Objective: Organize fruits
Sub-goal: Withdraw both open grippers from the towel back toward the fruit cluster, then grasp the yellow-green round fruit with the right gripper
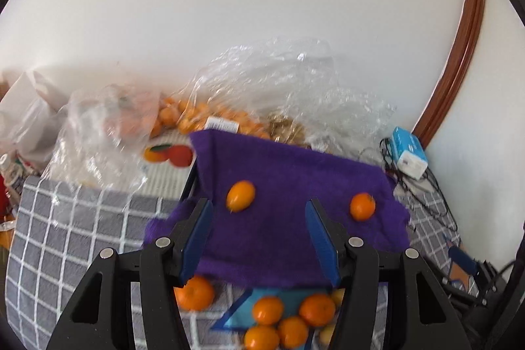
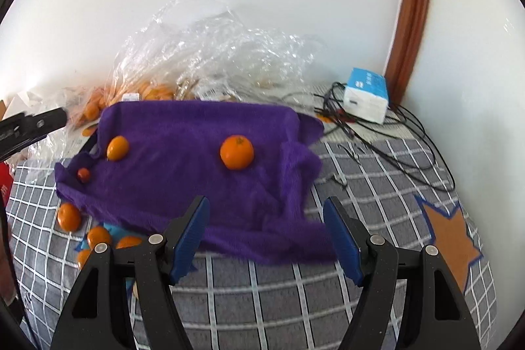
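While both point down at the purple cloth (image 2: 203, 159), left gripper (image 1: 259, 235) & right gripper (image 2: 265, 228) stand apart, prob. empty; two oranges (image 2: 237, 152) beyond fingertips.

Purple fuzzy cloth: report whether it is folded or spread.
Spread: the purple fuzzy cloth lies open over something, two orange fruits on top.

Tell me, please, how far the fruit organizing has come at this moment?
Done: little. A purple fuzzy cloth is spread out, with only two orange tangerines and one small reddish fruit on it. In hand: nothing; the left hand-held gripper and right hand-held gripper are open and empty. Left: loose tangerines on the grey checked tablecloth, and more in the clear plastic bag.
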Tool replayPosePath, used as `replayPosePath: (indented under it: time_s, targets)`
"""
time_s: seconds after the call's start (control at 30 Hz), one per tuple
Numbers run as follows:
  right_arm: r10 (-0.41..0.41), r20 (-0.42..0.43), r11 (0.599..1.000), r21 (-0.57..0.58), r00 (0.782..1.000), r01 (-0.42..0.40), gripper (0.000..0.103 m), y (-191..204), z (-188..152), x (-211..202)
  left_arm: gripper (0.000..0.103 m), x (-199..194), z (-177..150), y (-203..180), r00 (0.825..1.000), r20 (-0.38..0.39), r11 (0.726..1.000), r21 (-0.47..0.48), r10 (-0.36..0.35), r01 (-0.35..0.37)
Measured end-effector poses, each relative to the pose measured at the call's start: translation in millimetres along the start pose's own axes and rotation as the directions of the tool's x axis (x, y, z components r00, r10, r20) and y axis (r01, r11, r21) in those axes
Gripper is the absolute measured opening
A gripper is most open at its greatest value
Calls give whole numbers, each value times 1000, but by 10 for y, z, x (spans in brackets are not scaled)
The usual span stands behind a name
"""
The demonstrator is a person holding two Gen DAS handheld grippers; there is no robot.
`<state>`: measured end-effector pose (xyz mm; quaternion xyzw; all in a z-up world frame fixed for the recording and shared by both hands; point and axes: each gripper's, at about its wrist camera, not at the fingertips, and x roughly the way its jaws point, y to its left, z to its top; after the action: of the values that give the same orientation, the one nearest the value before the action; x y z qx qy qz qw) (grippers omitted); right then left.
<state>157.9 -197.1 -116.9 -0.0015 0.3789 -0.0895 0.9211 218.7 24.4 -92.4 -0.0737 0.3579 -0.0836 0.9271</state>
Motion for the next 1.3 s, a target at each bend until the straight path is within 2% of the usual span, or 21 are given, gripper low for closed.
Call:
replayPosePath:
  time_s: [0.1,0.13,0.23,0.37,0.43,0.47,0.67,0.87,1.03,1.13,1.23,1.3]
  targets:
    - [-49,-13,999,-15,999,49,71,20,-148,-107,56,-164,-210,57,999,9,999,23,46,-47]
    - [-42,-20,999,-17,999,41,71,17,-188,-130,56,-224,-288,73,998,11,998,25,60,-60]
    - [46,-32,999,2,998,-46,71,-7,-343,-232,56,-359,-497,151,997,6,997,26,78,-79]
    - [115,-60,993,16,992,-115,71,11,-510,-271,56,-452,-754,244,992,-8,992,32,122,-122]
    - [141,-75,990,13,987,-140,60,32,-585,-269,58,-483,-886,335,988,-18,988,17,151,-150]
    - [147,-84,989,9,986,-147,58,55,-618,-255,61,-489,-952,379,987,-23,988,5,156,-156]
    - [171,-65,985,-24,983,-173,57,158,-811,-221,64,-396,-1265,636,977,-92,979,-52,190,-196]
    - [214,-76,975,-39,974,-217,56,288,-816,-94,64,-363,-1294,721,968,-118,971,-66,221,-230]
    - [241,-74,968,-54,968,-245,45,408,-712,65,64,-265,-1257,732,962,-122,968,-34,243,-248]
    - [265,-104,961,-52,959,-272,38,458,-665,199,64,-165,-1272,762,964,-153,973,-43,218,-227]
    - [283,-134,955,-55,950,-292,36,520,-628,324,64,-105,-1318,801,964,-174,974,-70,200,-215]
    - [289,-142,952,-63,947,-300,36,562,-604,381,64,-114,-1335,807,967,-159,975,-64,200,-213]
